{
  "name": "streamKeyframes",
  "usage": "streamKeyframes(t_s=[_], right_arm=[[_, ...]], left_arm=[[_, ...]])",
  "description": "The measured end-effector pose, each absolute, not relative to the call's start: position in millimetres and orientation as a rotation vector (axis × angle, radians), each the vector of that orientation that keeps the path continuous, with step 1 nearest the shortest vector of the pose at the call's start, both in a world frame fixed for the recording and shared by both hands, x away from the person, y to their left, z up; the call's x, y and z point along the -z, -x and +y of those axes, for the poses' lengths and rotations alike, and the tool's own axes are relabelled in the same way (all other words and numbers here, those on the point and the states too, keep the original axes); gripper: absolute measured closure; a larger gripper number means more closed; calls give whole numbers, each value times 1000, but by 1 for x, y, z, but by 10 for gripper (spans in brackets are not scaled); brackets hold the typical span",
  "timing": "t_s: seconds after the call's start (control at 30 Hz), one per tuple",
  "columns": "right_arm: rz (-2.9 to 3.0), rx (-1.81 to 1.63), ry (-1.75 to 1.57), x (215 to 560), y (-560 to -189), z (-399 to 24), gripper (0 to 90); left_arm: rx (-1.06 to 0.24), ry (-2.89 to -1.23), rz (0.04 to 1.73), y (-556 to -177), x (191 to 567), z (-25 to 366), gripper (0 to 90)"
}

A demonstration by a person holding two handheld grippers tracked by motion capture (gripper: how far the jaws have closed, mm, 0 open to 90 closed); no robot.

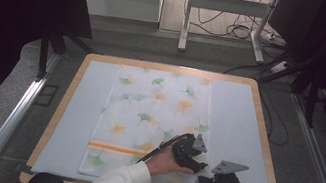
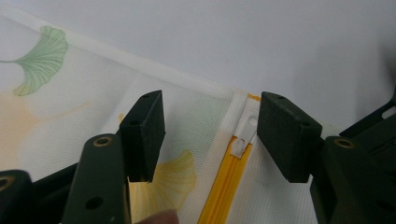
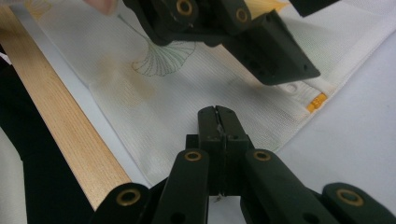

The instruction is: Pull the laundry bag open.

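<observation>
The left gripper [image 2: 210, 135] straddles the zip pull [image 2: 243, 137] with jaws spread — likely lining up a pinch — while the right gripper [image 3: 218, 122], jaws pressed together, pins the pouch [image 1: 146, 119] beside it.

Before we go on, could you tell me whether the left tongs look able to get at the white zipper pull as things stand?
Probably yes: the left tongs stand open astride the zipper pull, nothing between them.

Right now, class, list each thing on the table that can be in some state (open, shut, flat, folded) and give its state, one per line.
White fabric pillowcase with ginkgo-leaf print: spread flat on the pale blue mat.
Orange zipper: closed, its white pull tab at the end by the edge.
Left tool: open, jaws either side of the pull tab.
Right tool: jaws together over the pillowcase corner; whether they pinch fabric is unclear.
</observation>
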State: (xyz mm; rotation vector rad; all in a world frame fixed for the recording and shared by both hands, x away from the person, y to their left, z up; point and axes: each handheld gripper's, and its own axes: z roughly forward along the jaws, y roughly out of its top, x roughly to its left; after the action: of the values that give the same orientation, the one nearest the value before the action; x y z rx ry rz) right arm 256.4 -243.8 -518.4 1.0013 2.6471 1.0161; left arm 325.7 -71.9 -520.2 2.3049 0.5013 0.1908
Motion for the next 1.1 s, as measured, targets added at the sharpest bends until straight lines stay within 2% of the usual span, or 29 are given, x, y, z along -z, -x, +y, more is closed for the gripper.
streamKeyframes(t_s=[0.4, 0.47, 0.57, 0.6, 0.63, 0.77, 0.83, 1.1], right_arm=[[2650, -1017, -1004, 518, -257, -244, 888], [2650, -1016, -1004, 518, -257, -244, 888], [2648, -1015, -1002, 518, -257, -244, 888], [2649, -1015, -1003, 518, -257, -244, 888], [2650, -1018, -1003, 518, -257, -244, 888], [2651, -1018, -1002, 519, -257, -244, 888], [2652, -1019, -1004, 519, -257, -244, 888], [2655, -1019, -1003, 518, -257, -244, 888]], left_arm=[[-159, -2334, 475, -327, 524, -81, 450], [-154, -2332, 475, -327, 524, -81, 491], [-92, -2331, 481, -330, 523, -80, 647], [-75, -2332, 501, -332, 522, -79, 647], [-43, -2327, 505, -334, 523, -77, 697], [-46, -2333, 489, -333, 522, -77, 770], [-60, -2328, 500, -333, 521, -76, 804], [-104, -2339, 473, -329, 520, -76, 816]])
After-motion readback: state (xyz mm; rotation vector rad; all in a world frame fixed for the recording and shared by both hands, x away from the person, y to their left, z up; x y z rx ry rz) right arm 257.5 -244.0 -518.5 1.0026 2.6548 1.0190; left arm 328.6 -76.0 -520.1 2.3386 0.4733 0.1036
